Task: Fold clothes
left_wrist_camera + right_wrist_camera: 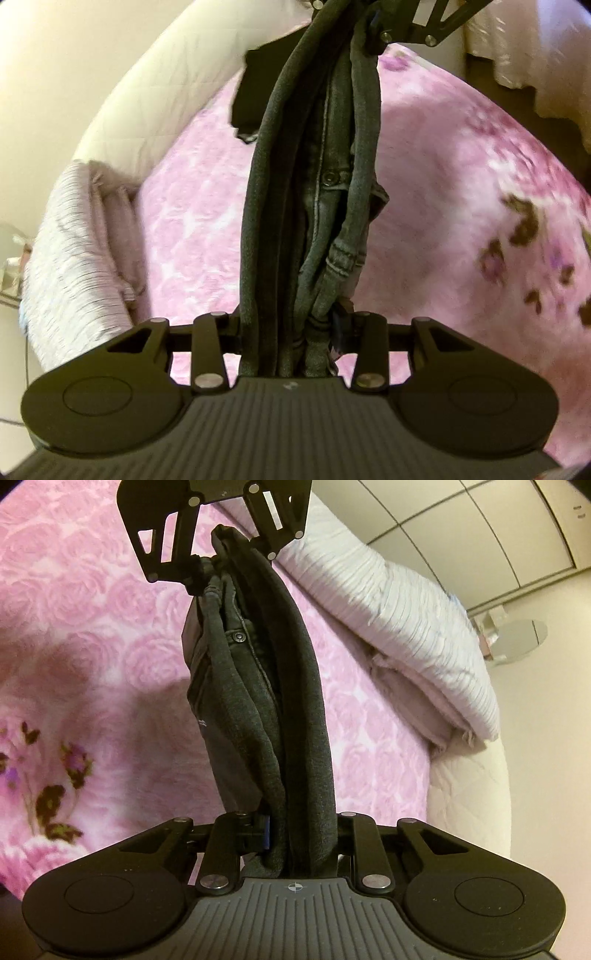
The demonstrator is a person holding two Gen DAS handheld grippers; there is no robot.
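Tongs first: left gripper point(295, 332) and right gripper point(291, 834) are both clamped on the waistband of dark grey jeans point(314, 192), stretched taut between them, clear above the pink rose blanket point(443, 184). Looks like the lift-and-straighten step. Next move probably needs the jeans lowered flat on the bed without bunching, away from the striped pillow point(406, 605).
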